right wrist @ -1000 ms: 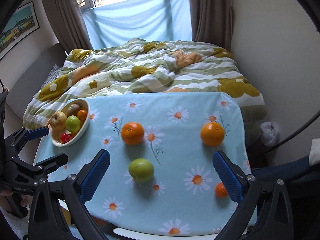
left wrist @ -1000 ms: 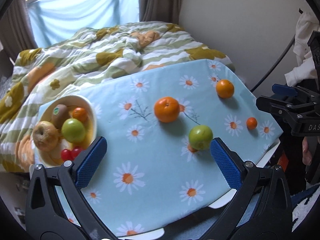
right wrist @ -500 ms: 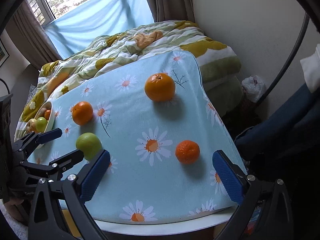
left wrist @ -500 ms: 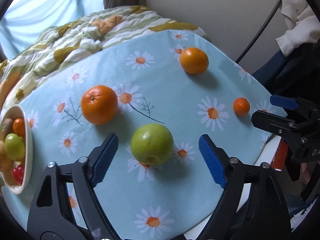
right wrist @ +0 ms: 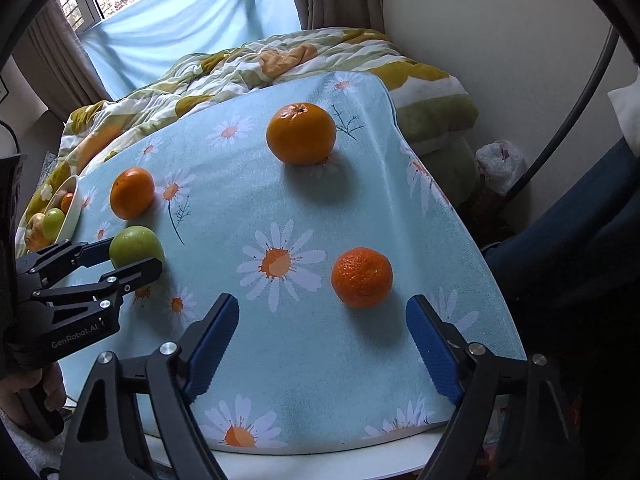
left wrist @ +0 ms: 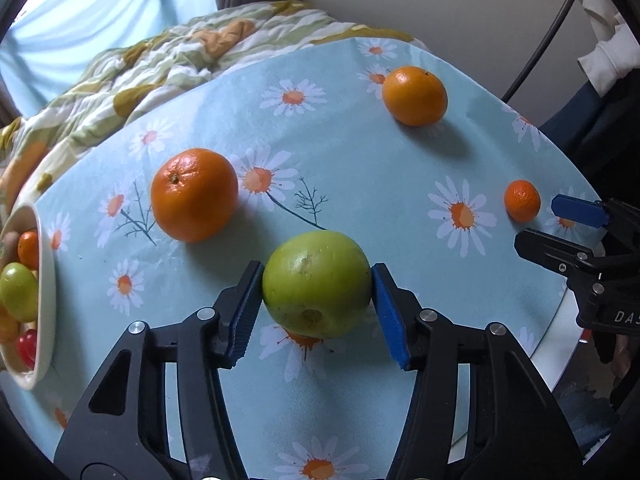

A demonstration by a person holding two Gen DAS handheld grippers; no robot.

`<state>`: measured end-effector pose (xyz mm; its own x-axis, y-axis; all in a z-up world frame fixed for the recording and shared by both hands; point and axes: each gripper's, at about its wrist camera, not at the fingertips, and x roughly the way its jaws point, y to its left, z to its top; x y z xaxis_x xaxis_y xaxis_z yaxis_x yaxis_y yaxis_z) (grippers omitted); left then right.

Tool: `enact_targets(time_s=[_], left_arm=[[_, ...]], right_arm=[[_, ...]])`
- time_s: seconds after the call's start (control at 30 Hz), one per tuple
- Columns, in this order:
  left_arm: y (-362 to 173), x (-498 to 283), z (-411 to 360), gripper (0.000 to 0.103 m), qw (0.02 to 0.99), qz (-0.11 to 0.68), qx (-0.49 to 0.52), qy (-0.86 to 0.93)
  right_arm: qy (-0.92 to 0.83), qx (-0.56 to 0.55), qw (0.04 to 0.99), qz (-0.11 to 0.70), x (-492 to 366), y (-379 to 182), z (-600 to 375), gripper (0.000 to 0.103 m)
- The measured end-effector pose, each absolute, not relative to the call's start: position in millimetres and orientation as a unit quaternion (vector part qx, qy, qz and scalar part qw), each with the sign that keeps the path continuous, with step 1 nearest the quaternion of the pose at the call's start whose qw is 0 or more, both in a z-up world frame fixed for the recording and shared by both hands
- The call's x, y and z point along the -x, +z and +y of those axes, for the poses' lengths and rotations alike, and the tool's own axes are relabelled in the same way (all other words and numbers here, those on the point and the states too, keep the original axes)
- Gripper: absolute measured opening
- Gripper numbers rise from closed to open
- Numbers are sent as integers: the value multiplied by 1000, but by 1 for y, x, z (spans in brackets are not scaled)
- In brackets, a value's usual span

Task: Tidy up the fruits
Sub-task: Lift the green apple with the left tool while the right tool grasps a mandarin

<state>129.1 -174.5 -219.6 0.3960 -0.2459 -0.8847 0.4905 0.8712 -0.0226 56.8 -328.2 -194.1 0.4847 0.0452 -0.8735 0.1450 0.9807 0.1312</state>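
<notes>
Four loose fruits: one green apple point(left wrist: 317, 284), two large oranges and one small mandarin point(right wrist: 361, 277) lie on the daisy-print cloth point(left wrist: 360, 184).
Left gripper point(left wrist: 317, 300): its jaws have just been closing and both blue pads now touch the sides of the green apple, which sits on the cloth between them at the near middle of the table.
Right gripper point(right wrist: 322, 344): its jaws have just been closing but stand spread, nothing pinched; the mandarin lies just beyond the fingertips, closer to the right finger, apart from both pads.
Near orange point(left wrist: 195, 195): on the cloth, left of and beyond the apple, close to it but not touching.
Far orange point(left wrist: 414, 95): toward the far right of the cloth, well apart from the other fruit.
Mandarin, left-wrist view: at the right edge of the cloth, beside the right gripper's blue fingertip.
Bowl point(left wrist: 47, 280): cream-coloured, at the left edge of the table, holding a green fruit, a small orange one, red ones and more.
Behind the table: a rumpled quilt point(right wrist: 224, 72) in green, white and mustard, then a window with a light blue sheet over it.
</notes>
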Motion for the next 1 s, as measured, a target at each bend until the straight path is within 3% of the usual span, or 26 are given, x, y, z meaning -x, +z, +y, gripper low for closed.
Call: enact_targets(time_s=[0.23,0.3,0.6,0.7,1.0], left_arm=[[-219,-127,-172,60,829,502,-114,-218],[-219,-125,-172,60,830,501,-114,-215],[-218,-119,-169,60,837,502,-99,-197],[-218,-118,-169,60,839,501,-93,-190],[-205,-113,-165,60,853,487,-73,-171]], right_arm=[[-37,-67,858,508,-64,-203,-326,67],[-47,-45,858,509,-66,-206,-323,60],[-52,-27,856,513,-72,-212,-332,44],[-48,-20,857,513,-73,-212,-334,33],[-1,-13,864,504,-78,-201,-329,33]])
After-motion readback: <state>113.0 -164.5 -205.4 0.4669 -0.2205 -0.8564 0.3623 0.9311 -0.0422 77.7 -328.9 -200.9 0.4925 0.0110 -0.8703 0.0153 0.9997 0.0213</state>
